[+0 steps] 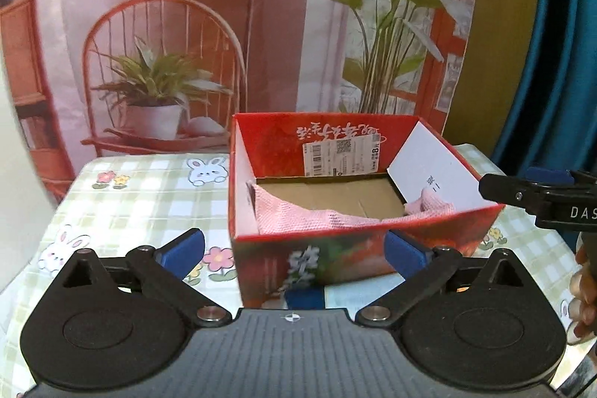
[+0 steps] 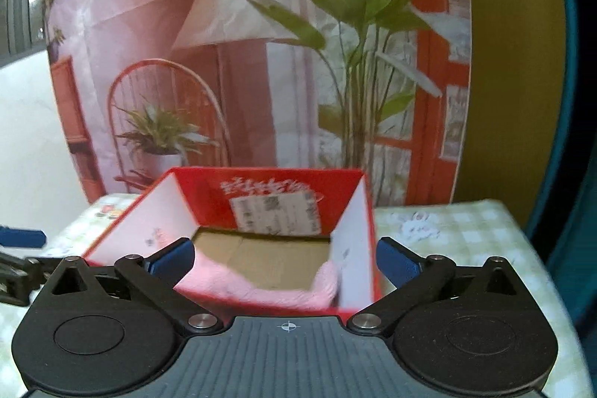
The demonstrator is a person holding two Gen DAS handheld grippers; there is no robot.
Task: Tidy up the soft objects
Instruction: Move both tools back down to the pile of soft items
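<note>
A pink knitted cloth (image 1: 317, 221) lies inside an open red cardboard box (image 1: 347, 245), slumped along the box's near wall with both ends riding up the side walls. My left gripper (image 1: 294, 250) is open in front of the box, its blue pads (image 1: 183, 248) wide apart with nothing between them. From the right wrist view, the pink cloth (image 2: 261, 290) shows in the box (image 2: 149, 222) just beyond my right gripper (image 2: 284, 260), which also stands open and holds nothing. One finger of the right gripper (image 1: 500, 191) reaches in by the box's right wall.
The box stands on a table with a green checked cloth (image 1: 149, 196) printed with rabbits and flowers. A printed backdrop of a chair, lamp and plants (image 1: 160, 81) hangs right behind. A person's hand (image 1: 584, 286) shows at the right edge. A blue curtain (image 1: 541, 43) hangs at the right.
</note>
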